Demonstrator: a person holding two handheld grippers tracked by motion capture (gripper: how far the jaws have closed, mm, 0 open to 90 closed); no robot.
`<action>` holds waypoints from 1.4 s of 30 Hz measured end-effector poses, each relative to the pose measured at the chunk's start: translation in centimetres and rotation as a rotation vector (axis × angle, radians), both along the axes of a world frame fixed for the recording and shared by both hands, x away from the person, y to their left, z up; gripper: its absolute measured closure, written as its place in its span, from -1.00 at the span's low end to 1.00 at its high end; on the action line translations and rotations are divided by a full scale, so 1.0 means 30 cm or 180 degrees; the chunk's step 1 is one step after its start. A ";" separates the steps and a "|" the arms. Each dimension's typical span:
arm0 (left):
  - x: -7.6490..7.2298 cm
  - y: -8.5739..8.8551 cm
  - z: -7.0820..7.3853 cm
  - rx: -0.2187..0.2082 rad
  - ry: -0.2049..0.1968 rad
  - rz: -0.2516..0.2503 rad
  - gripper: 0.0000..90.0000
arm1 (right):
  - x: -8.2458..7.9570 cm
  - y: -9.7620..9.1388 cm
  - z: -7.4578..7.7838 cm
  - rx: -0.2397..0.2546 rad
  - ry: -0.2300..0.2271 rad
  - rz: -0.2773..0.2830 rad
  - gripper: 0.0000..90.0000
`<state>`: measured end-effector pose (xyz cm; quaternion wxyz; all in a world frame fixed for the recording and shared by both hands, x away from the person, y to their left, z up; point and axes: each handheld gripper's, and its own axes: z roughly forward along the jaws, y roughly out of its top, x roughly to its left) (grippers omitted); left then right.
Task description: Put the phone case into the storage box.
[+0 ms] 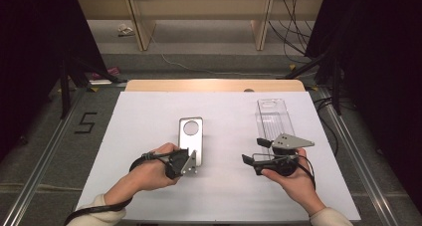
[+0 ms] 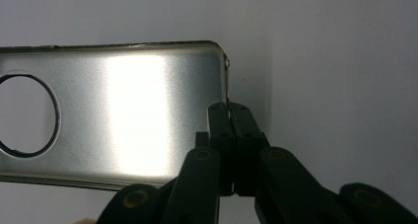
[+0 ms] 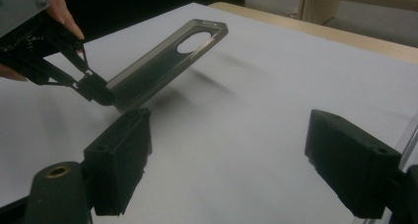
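White sheeting (image 1: 149,136) covers the table, with grey floor and wooden shelving seen beyond its far edge at 12 o'clock. A clear plastic case (image 1: 273,117) is laid flat at 2 o'clock from the table's centre, just beyond the right gripper (image 1: 255,151). A silver metal plate (image 1: 191,136) with a round hole near its far end is found at the centre; in the right gripper view it is seen raised at a tilt, its far end lifted clear of the surface. Its near short edge is pinched between the pressed-together jaws of the left gripper (image 2: 229,110). The right gripper is held with its jaws spread wide and nothing between them. The step in hand is judged to be the lifting of the plate. The next move is judged to call for a firm pinch and for carriage toward the case at 3 o'clock, with support from the spread gripper if required.
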<state>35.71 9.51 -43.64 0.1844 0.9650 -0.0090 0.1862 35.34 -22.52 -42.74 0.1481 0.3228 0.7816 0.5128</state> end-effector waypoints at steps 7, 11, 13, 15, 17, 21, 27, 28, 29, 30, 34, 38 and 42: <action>-0.004 -0.006 0.003 0.0015 0.0000 -0.0025 0.97 | 0.015 0.025 0.003 0.0021 -0.0003 0.0016 -0.57; -0.009 -0.009 0.009 -0.0008 -0.0018 -0.0026 0.97 | 0.026 0.043 0.001 0.0030 0.0007 0.0023 -0.56; -0.011 -0.011 0.011 -0.0011 -0.0025 -0.0036 0.97 | 0.031 0.049 0.001 0.0030 0.0007 0.0031 -0.56; -0.013 -0.013 0.013 -0.0019 -0.0022 -0.0039 0.97 | 0.036 0.056 0.003 0.0049 0.0012 0.0033 -0.56; -0.014 -0.015 0.015 -0.0021 -0.0016 -0.0042 0.97 | 0.041 0.062 0.005 0.0061 0.0010 0.0034 -0.56; -0.016 -0.017 0.014 -0.0011 -0.0009 -0.0050 0.97 | 0.047 0.072 0.006 0.0069 0.0011 0.0039 -0.56; -0.018 -0.020 0.017 -0.0019 -0.0024 -0.0069 0.97 | 0.057 0.084 0.002 0.0062 0.0027 0.0048 -0.56; -0.018 -0.020 0.018 -0.0017 -0.0015 -0.0071 0.97 | 0.058 0.086 0.002 0.0063 0.0026 0.0050 -0.56; -0.019 -0.021 0.017 -0.0011 -0.0011 -0.0077 0.97 | 0.060 0.089 0.002 0.0066 0.0025 0.0053 -0.56; -0.020 -0.022 0.017 -0.0010 -0.0015 -0.0086 0.97 | 0.062 0.092 0.002 0.0071 0.0028 0.0049 -0.56; -0.022 -0.026 0.018 -0.0005 -0.0014 -0.0108 0.97 | 0.071 0.107 0.002 0.0059 0.0035 0.0057 -0.56; -0.027 -0.031 0.020 -0.0021 -0.0028 -0.0110 0.97 | 0.086 0.127 0.003 0.0063 0.0045 0.0064 -0.55; -0.029 -0.036 0.021 -0.0007 -0.0023 -0.0134 0.97 | 0.101 0.151 0.003 0.0057 0.0060 0.0078 -0.55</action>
